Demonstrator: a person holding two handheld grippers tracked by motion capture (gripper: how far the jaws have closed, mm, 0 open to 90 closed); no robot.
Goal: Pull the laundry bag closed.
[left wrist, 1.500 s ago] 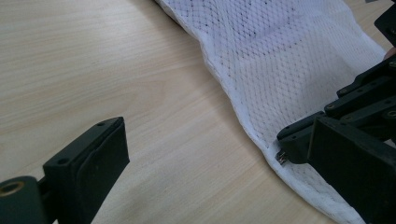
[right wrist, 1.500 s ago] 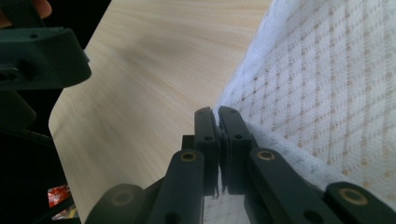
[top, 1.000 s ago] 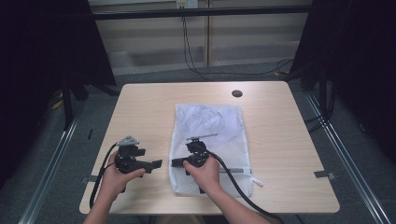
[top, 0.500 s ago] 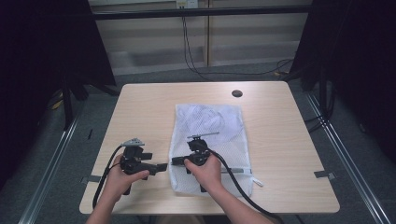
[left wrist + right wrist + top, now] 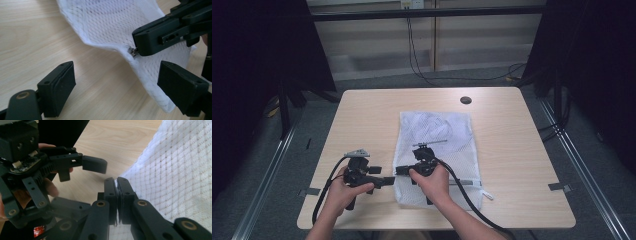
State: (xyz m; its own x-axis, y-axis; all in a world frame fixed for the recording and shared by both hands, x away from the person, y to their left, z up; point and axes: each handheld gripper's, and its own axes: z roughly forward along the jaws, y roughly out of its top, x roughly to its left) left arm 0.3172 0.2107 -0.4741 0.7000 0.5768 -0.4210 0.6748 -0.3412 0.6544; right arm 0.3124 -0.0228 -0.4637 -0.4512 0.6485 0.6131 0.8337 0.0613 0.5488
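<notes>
Now, step: unzipping the mesh bag (image 5: 437, 155) lying mid-table.
Right gripper (image 5: 117, 185): clenched on the zipper pull (image 5: 132, 51) at the bag's eight o'clock corner.
Left gripper (image 5: 120, 85): released, jaws wide, beside that corner.
Next: pinning the bag edge, then drawing the pull along.

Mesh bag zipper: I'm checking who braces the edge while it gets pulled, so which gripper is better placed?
Left gripper: open, jaws either side of the mesh bag edge; right gripper already pinches the zipper pull.

Pale wooden table (image 5: 362, 120) on grey floor (image 5: 277, 165).
</notes>
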